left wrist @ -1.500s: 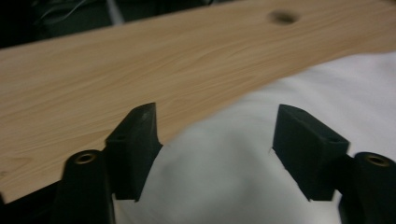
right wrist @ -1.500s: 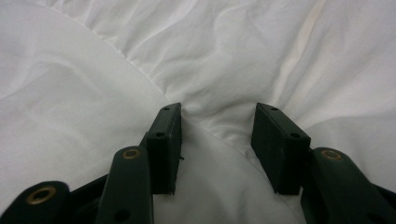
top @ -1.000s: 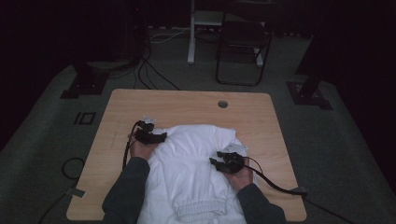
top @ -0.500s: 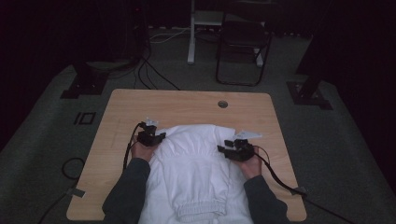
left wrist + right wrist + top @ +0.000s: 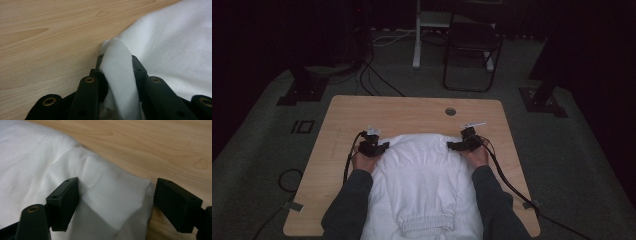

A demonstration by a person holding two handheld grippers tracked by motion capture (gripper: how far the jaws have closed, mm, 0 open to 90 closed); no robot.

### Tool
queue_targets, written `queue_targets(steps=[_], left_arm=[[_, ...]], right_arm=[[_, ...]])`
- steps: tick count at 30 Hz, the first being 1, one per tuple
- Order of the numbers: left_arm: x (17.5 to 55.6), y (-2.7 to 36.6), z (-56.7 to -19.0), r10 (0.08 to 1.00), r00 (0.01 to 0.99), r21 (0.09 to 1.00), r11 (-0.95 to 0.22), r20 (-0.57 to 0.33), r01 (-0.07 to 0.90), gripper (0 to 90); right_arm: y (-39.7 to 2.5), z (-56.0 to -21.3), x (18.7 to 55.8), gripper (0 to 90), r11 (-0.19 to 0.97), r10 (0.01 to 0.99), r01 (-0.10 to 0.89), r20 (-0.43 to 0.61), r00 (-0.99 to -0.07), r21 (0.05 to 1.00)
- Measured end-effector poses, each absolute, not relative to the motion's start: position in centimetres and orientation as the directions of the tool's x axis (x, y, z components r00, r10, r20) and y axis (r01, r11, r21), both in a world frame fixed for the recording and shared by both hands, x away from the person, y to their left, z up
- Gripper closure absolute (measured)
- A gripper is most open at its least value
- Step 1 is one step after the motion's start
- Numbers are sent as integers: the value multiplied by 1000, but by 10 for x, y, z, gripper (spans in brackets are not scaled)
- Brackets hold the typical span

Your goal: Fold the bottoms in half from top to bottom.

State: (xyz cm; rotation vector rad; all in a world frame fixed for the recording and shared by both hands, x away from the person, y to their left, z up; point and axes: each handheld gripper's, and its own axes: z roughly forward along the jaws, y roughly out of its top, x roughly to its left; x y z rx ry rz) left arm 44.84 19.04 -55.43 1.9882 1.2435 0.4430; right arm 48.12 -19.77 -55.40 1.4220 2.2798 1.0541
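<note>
A white garment (image 5: pixel 422 175) with an elastic band near the front edge lies spread on the wooden table (image 5: pixel 412 112). My left gripper (image 5: pixel 372 146) sits at the garment's far left corner. In the left gripper view the gripper (image 5: pixel 116 58) is shut on a raised fold of the white cloth (image 5: pixel 175 37). My right gripper (image 5: pixel 464 142) rests at the far right corner. In the right gripper view it (image 5: pixel 117 187) stands open, its jaws wide apart on either side of a folded corner of the cloth (image 5: pixel 30 157).
A round cable hole (image 5: pixel 450 111) lies near the table's far edge. Bare wood (image 5: pixel 50 37) stretches beyond the cloth. A black cable (image 5: pixel 507 180) trails from the right gripper over the table's right side. A chair (image 5: pixel 472 45) and stand bases (image 5: pixel 542 97) are on the floor behind.
My right gripper has moved away from me and outward to the garment's far right corner, and the far edge of the cloth has spread wider. The left gripper has shifted slightly farther.
</note>
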Motion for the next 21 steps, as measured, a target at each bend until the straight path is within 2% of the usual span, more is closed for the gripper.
queue_targets(steps=[3,6,8,9,11,13,17,21], left_arm=[[449,191,-554,878,470,738,-256,-93,625,745],[449,191,-554,878,469,737,-255,-94,626,745],[449,191,-554,879,467,737,-251,-98,628,745],[449,191,-554,879,466,737,-249,-101,629,746],[449,192,-554,879,463,737,-237,-114,632,749],[450,193,-554,877,465,736,-234,-122,635,759],[451,199,-550,871,463,716,-219,-163,663,799],[448,205,-535,860,470,741,-182,-199,647,815]], right_arm=[[-197,-555,479,259,285,856,654,121,-503,701],[-196,-554,477,379,296,853,650,112,-509,700],[-196,-553,477,495,291,847,653,129,-515,699],[-196,-552,478,590,287,843,659,143,-518,696],[-196,-551,479,727,277,836,674,174,-520,684],[-197,-552,481,808,277,827,679,192,-529,680],[-198,-549,477,841,287,824,661,174,-540,693],[-203,-538,471,843,276,816,618,160,-555,737]])
